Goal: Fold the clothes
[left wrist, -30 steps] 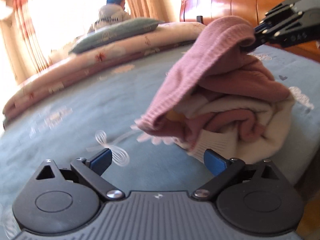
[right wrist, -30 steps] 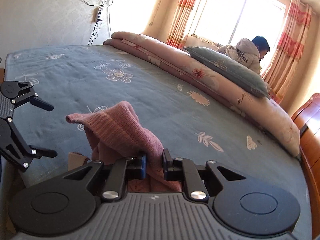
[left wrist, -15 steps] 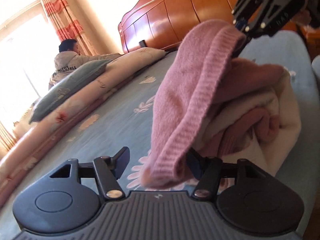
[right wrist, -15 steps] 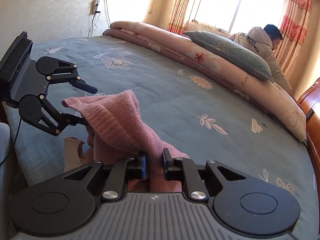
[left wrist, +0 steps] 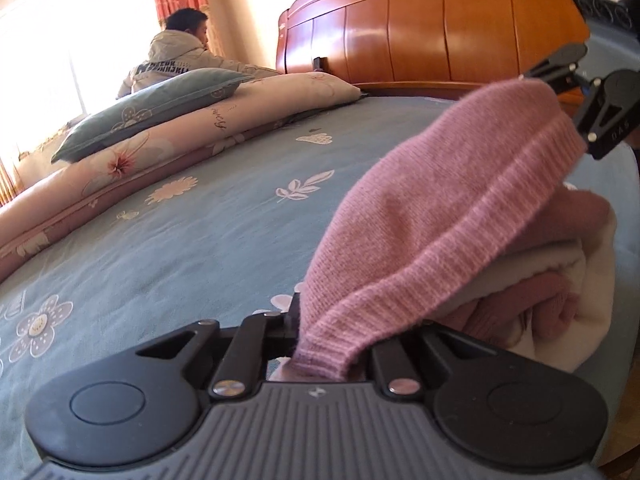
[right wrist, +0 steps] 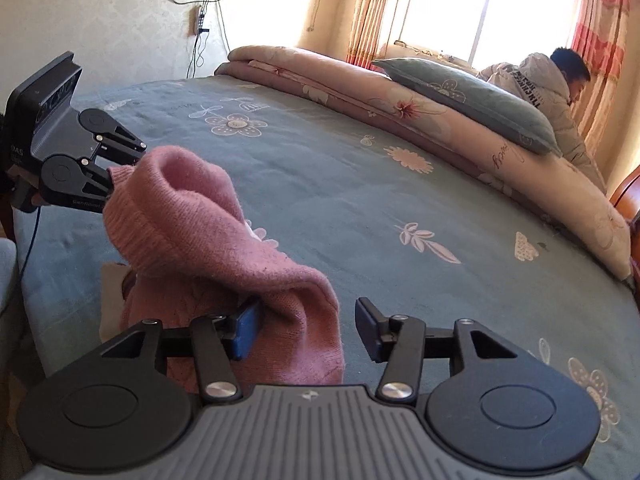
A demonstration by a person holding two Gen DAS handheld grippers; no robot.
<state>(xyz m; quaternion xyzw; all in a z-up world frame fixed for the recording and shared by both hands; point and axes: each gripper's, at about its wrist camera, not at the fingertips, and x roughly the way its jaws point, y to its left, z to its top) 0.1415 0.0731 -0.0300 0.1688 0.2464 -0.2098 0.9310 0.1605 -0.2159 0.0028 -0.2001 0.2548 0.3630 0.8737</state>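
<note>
Pink knit sweater [left wrist: 440, 208]: your left gripper [left wrist: 320, 344] just clamped its cuff, right gripper [right wrist: 308, 328] just spread open; pulling could topple the bed-edge heap.

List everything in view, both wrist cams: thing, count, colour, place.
sweater: 1, pink, crumpled near bed edge
cream garment: 1, off-white, under the sweater
bedsheet: 1, blue, floral, covering the bed
quilt: 1, pink floral, rolled along far side
pillow: 1, grey-green, on the quilt
headboard: 1, orange wood
curtains: orange-striped, by the window
person: 1, light jacket, beyond the bed
left tongs: black, just closed on the sweater's cuff
right tongs: black, just opened, sweater lying between them
</note>
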